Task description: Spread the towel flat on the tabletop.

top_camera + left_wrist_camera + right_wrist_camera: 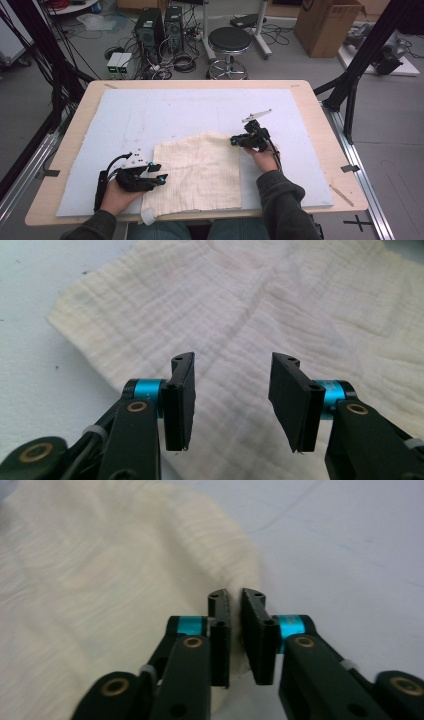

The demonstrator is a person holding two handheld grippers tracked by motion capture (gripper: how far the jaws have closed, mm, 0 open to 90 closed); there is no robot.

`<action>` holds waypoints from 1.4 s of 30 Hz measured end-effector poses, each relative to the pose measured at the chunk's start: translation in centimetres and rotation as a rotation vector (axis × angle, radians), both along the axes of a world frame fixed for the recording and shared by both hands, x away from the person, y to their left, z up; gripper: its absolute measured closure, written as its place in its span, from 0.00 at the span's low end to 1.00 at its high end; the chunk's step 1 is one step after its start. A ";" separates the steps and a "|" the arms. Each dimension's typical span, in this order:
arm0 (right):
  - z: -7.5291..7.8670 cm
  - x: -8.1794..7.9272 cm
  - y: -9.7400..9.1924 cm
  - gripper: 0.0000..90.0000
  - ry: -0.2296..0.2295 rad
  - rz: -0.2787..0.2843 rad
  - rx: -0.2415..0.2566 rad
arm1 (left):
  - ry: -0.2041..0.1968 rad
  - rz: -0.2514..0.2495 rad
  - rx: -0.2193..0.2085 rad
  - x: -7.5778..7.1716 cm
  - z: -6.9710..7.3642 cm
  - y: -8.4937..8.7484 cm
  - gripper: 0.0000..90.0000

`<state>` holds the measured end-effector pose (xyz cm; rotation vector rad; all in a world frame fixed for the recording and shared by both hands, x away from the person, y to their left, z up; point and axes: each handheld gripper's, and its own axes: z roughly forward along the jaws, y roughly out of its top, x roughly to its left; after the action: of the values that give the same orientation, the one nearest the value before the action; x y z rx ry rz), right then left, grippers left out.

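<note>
A cream waffle-weave cloth (197, 170) lies flat on the pale blue mat (150, 110), near the table's front edge. My left gripper (156, 172) hovers at the cloth's left edge. In the left gripper view its jaws (232, 400) stand apart over the cloth (250, 300) with nothing pinched. My right gripper (235, 141) is at the cloth's far right corner. Seen in the right gripper view, my right gripper (236, 630) has its jaws almost together, with the cloth's (100, 580) rounded edge caught between the pads.
The mat covers most of a wooden table (325, 130). On the floor beyond the table are a black stool (229, 42), computer towers (150, 30), cables and a cardboard box (325, 25). Black frame posts (360, 65) stand at the right.
</note>
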<state>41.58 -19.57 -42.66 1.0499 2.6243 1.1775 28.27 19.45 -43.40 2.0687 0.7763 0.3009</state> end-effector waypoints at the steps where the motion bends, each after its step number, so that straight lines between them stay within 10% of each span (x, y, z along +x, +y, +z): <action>1: 0.2 -0.5 0.4 0.96 -0.013 0.030 -0.015 | 0.000 0.013 -0.011 0.1 0.1 0.1 0.59; 11: 0.1 -6.0 1.9 0.96 -0.079 0.230 -0.072 | -0.031 0.113 -0.049 2.3 1.7 0.6 0.57; 19: 0.3 -7.5 -0.4 0.96 -0.112 0.232 -0.048 | -0.031 0.146 -0.002 6.8 2.1 -1.3 0.47; 22: 0.4 -7.3 -1.1 0.96 -0.116 0.215 -0.029 | 0.028 0.139 0.018 8.2 1.8 -1.8 0.47; 25: 0.6 -7.1 -1.4 0.96 -0.129 0.207 -0.005 | 0.060 0.103 0.038 8.7 1.4 -1.9 0.72; 27: 0.9 -7.0 -1.6 0.96 -0.142 0.202 0.002 | 0.064 0.084 0.057 8.4 1.5 -1.8 0.93; 30: 1.6 -7.2 -1.9 0.96 -0.164 0.197 0.014 | 0.033 0.049 0.051 7.1 2.5 -1.7 0.97; 36: 3.2 -8.9 -2.0 0.96 -0.203 0.224 0.026 | -0.010 -0.049 0.069 2.1 3.4 -1.3 0.97; 42: 2.2 -11.0 -1.6 0.95 -0.160 0.302 -0.019 | 0.064 -0.179 0.057 -1.7 1.5 -1.3 0.77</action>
<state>30.57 -21.15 -40.48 0.5409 2.7229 1.2270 26.55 18.18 -41.91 2.1940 0.6212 0.1596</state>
